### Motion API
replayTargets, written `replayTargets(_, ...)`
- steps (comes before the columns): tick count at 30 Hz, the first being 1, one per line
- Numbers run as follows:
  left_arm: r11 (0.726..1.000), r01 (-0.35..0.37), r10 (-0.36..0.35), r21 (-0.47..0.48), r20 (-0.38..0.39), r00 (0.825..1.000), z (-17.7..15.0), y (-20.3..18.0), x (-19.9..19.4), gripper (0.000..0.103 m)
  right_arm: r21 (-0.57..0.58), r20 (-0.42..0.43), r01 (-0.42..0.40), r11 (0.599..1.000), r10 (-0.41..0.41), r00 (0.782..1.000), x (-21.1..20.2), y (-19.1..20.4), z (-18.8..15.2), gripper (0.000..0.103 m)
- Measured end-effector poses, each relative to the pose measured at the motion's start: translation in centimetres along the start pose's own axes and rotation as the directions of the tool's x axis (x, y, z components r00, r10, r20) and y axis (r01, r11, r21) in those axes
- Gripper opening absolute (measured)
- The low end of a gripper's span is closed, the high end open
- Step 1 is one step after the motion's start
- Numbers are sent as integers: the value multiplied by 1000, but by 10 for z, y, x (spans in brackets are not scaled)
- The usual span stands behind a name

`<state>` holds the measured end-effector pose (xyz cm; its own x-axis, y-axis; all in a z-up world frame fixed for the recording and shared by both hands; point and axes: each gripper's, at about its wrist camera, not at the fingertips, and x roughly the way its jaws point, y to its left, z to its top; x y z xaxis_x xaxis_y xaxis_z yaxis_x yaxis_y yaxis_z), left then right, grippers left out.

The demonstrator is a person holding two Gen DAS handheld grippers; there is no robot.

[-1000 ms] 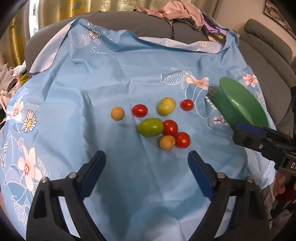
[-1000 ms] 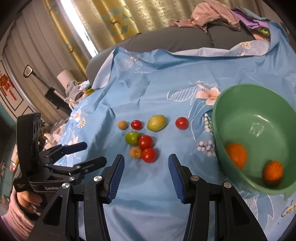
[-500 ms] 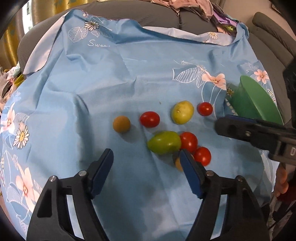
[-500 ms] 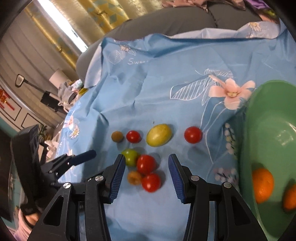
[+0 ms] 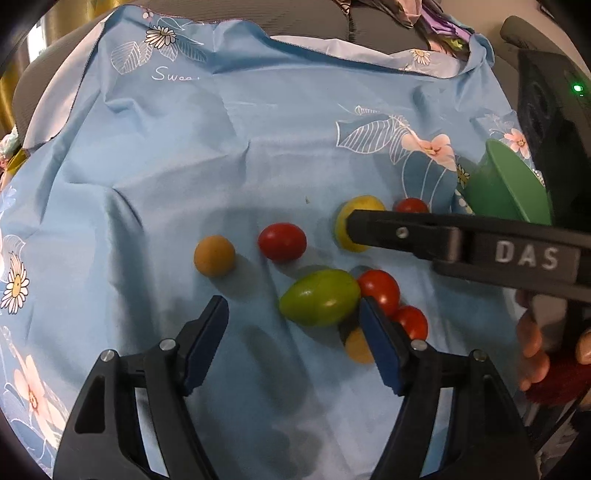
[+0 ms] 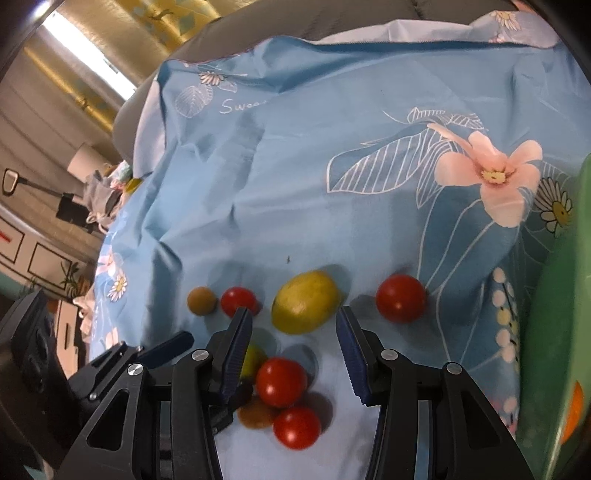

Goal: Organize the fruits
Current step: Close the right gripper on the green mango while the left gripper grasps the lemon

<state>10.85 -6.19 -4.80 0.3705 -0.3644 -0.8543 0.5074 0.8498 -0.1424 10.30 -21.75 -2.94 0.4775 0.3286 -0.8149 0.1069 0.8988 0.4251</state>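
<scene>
blue floral cloth covers a grey sofa, and small fruits lie loose on it in a cluster. the left tool hangs low over the cloth with its jaws spread wide and nothing between them; the green oval fruit lies just ahead of the gap, near the right finger. a small orange fruit and a red tomato sit further ahead, a little apart from each other. the right tool is also spread open and grips nothing; the yellow-green fruit sits just ahead of its fingertips, roughly in line with the gap. beside that fruit to the right lies a lone red tomato, and two more red tomatoes touch below it, between the fingers in this view. at the right edge stands the green bowl, with an orange fruit visible inside.
</scene>
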Motion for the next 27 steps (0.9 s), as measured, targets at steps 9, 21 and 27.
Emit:
replayTargets(9,999,39,-39,-25,-1,999,12,-2,8,61,13,-8,10,1000,-10,1000,14,-5,6,50)
replayTargets(21,992,123,-122,25,-48,991,14,-6,12,37,-15,-8,-8,1000,8,1000,15,-10,11,44)
replayTargets(27,993,112,-110,30,-50,993,16,-9,18,34,-24,-3,-5,1000,5,1000,15,-9,11,43)
